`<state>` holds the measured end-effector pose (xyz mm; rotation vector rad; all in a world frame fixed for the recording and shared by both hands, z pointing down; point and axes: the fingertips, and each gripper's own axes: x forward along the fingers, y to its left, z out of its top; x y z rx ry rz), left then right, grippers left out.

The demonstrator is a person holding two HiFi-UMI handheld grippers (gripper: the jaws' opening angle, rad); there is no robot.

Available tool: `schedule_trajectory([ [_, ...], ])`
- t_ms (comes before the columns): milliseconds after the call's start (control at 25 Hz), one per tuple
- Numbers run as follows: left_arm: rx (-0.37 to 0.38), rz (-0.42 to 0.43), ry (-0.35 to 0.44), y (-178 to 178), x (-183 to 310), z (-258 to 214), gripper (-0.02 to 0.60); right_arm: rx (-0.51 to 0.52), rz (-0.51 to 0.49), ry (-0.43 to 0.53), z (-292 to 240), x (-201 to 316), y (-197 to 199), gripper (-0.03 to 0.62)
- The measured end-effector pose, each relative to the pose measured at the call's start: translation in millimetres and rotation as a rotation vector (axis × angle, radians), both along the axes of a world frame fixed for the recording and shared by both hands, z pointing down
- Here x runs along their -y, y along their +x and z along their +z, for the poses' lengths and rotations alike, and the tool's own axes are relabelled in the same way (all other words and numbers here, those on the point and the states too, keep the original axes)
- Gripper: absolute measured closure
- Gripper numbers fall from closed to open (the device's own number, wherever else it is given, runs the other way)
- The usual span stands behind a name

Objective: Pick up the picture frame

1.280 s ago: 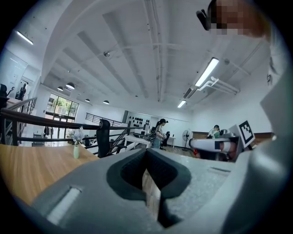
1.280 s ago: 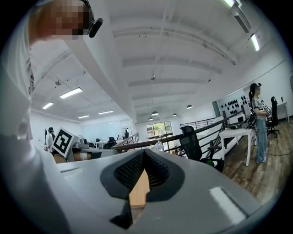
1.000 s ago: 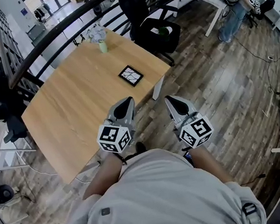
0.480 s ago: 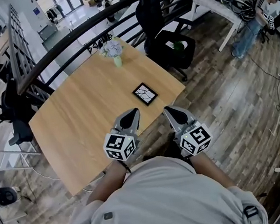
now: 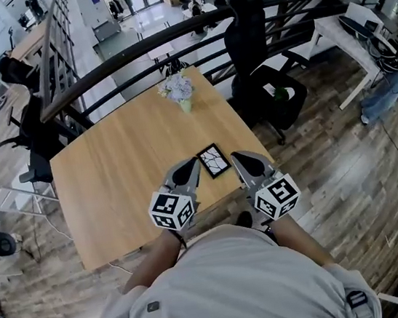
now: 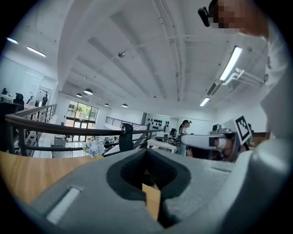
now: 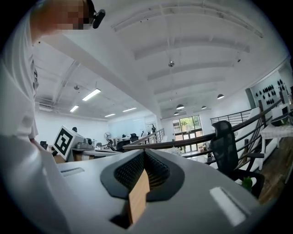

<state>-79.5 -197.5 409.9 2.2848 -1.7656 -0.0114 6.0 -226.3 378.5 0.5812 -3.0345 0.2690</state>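
Head view, looking steeply down: a square, pale wooden bench point(image 5: 114, 181) is seen, bare over most of its top. At its near edge two grey tools are held side by side, the left tool point(image 5: 186, 169) and the right tool point(image 5: 245, 163), each carrying a cube with square markers. In both gripper views the jaws are shown pressed together with nothing gripped. The picture frame point(image 5: 213, 160), small, dark-rimmed and holding a white cracked pattern, lies flat close to the bench's near right edge, between the two tool tips and just beyond them.

The step in hand is judged to be the approach, with no grasp yet made. For a good pickup, one tool's jaws would first have to be parted. Because the frame lies flat, a rim would probably have to be caught from the side or tipped up. The smooth wood may let it slide, so it could be braced with the other tool.

Round the bench, dark plank flooring point(image 5: 346, 163) is spread to the right. A black curved railing point(image 5: 119, 63) runs along the far side. A black office chair point(image 5: 258, 58) stands at the far right corner. A small vase of pale flowers point(image 5: 180, 91) stands on the bench's far edge, well apart from the frame.
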Motion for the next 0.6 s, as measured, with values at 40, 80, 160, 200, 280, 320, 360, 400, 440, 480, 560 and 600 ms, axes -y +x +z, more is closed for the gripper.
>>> schedule_trajectory([
  [40, -0.007, -0.019, -0.001, 1.6, 9.6, 0.0, 0.578, 0.001, -0.013, -0.002, -0.5, 12.0, 2.1, 0.585],
  [80, -0.012, -0.038, -0.004, 3.9, 18.3, 0.5, 0.578, 0.002, -0.024, -0.003, -0.3, 23.1, 4.9, 0.585],
  [160, -0.016, -0.07, -0.011, 10.3, 33.2, 2.7, 0.578, 0.001, -0.044, -0.006, 1.5, 41.5, 12.6, 0.585],
  [200, -0.015, -0.083, -0.015, 13.9, 40.2, 4.3, 0.578, -0.001, -0.056, -0.01, 3.0, 49.4, 16.9, 0.585],
  [280, -0.019, -0.107, -0.02, 21.4, 54.9, 6.8, 0.578, -0.003, -0.079, -0.019, 6.1, 64.5, 25.4, 0.585],
  [320, -0.024, -0.116, -0.021, 25.8, 62.0, 7.5, 0.578, -0.003, -0.089, -0.024, 7.6, 71.5, 29.5, 0.585],
  [360, -0.029, -0.123, -0.021, 31.1, 68.4, 7.8, 0.578, -0.003, -0.1, -0.03, 9.1, 77.6, 33.4, 0.585],
  [400, -0.03, -0.128, -0.021, 37.1, 73.7, 8.2, 0.578, -0.004, -0.112, -0.036, 11.1, 82.7, 36.9, 0.585],
  [440, -0.028, -0.13, -0.024, 43.7, 77.9, 9.4, 0.578, -0.007, -0.125, -0.043, 13.9, 86.6, 40.2, 0.585],
  [480, -0.026, -0.13, -0.03, 50.6, 81.0, 11.8, 0.578, -0.012, -0.137, -0.052, 17.8, 89.5, 43.1, 0.585],
  [560, -0.024, -0.131, -0.049, 61.3, 83.6, 19.4, 0.578, -0.023, -0.164, -0.07, 26.7, 93.0, 46.4, 0.585],
  [600, -0.027, -0.136, -0.061, 63.3, 83.6, 23.4, 0.578, -0.028, -0.177, -0.077, 30.2, 94.0, 46.2, 0.585],
])
